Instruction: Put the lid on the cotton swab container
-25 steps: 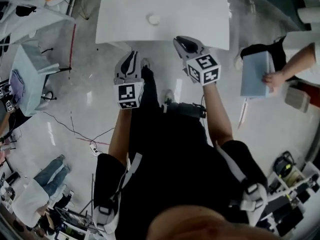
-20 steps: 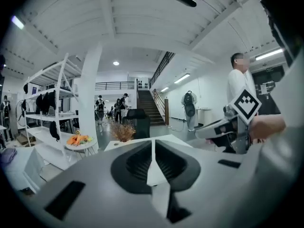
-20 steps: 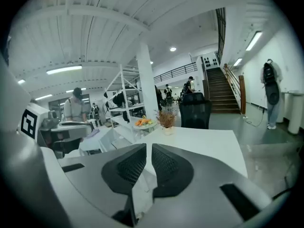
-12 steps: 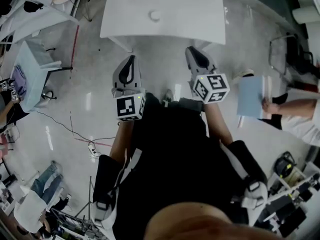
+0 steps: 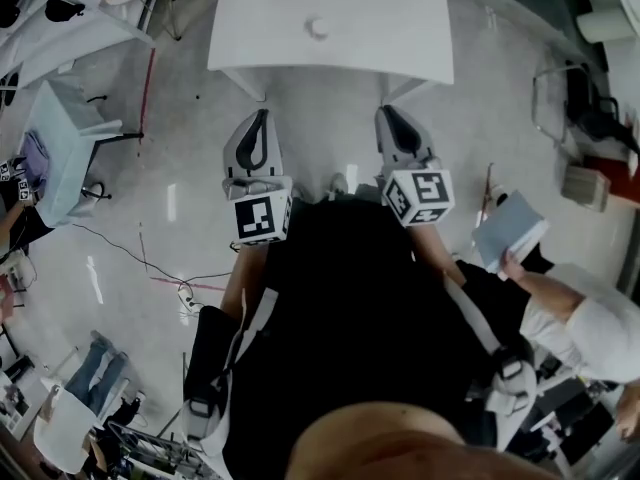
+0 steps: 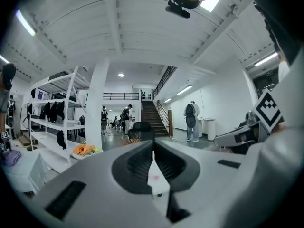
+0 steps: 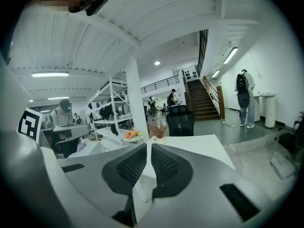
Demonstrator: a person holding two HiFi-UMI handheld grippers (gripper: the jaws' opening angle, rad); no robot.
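Observation:
A small round white object point(image 5: 317, 27), too small to tell container from lid, sits on the white table point(image 5: 400, 38) at the top of the head view. Both grippers hang over the floor short of the table's near edge, pointing toward it. My left gripper point(image 5: 258, 120) is shut with nothing in it; in its own view the left gripper point(image 6: 153, 144) has its jaws together. My right gripper point(image 5: 388, 115) also holds nothing. In its view the right gripper point(image 7: 149, 148) shows only a thin slit between the jaws, with the table point(image 7: 199, 148) beyond.
A bystander at the lower right holds a blue-grey folder point(image 5: 510, 230). A wire-frame chair point(image 5: 560, 93) stands at the right. A pale side table point(image 5: 60, 148) is at the left, with cables point(image 5: 150, 258) on the floor. An office chair point(image 7: 180, 122) stands behind the table.
The table has slid upward in the head view and both grippers sit lower and farther from it. The bystander with the folder has moved from the right edge to the lower right.

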